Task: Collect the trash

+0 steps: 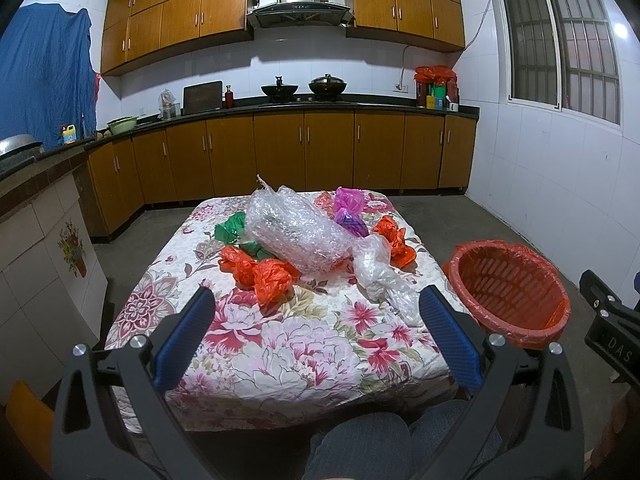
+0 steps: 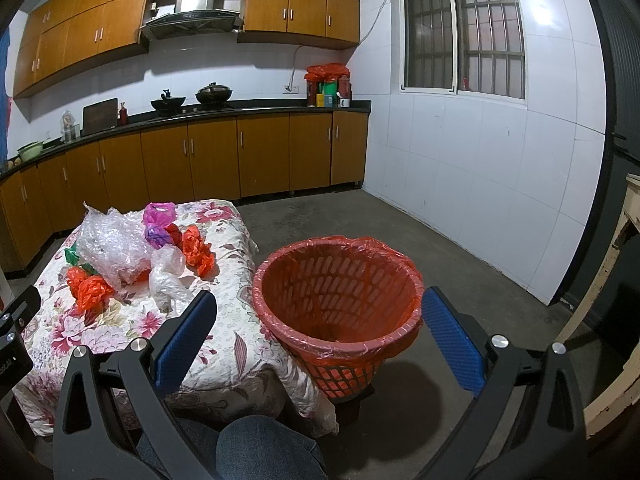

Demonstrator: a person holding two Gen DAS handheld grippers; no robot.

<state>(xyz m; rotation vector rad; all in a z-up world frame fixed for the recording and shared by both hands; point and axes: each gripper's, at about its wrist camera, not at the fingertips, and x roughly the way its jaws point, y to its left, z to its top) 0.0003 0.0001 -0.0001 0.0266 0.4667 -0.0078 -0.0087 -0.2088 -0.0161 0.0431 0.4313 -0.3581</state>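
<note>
Both the left gripper (image 1: 316, 332) and the right gripper (image 2: 320, 334) have black frames, blue ribbed pads (image 1: 186, 338) and silver screws (image 1: 496, 339); the person wears blue jeans (image 2: 264, 448).

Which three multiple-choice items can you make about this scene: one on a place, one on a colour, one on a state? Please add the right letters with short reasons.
1. Where does the wastebasket stand?
A. on the kitchen counter
B. beside the table's right edge
C. in the middle of the table

2. What colour is the liner bag in the wastebasket?
A. red-orange
B. blue
C. black

3. In what state are the left tongs?
A. shut on a green bag
B. shut on nothing
C. open, holding nothing

Answers:
1 B, it stands next to the floral tablecloth, off the table top.
2 A, red-orange film folds over the rim.
3 C, the blue pads stand wide apart with only cloth behind; the bubble wrap lies further off, untouched.
</note>
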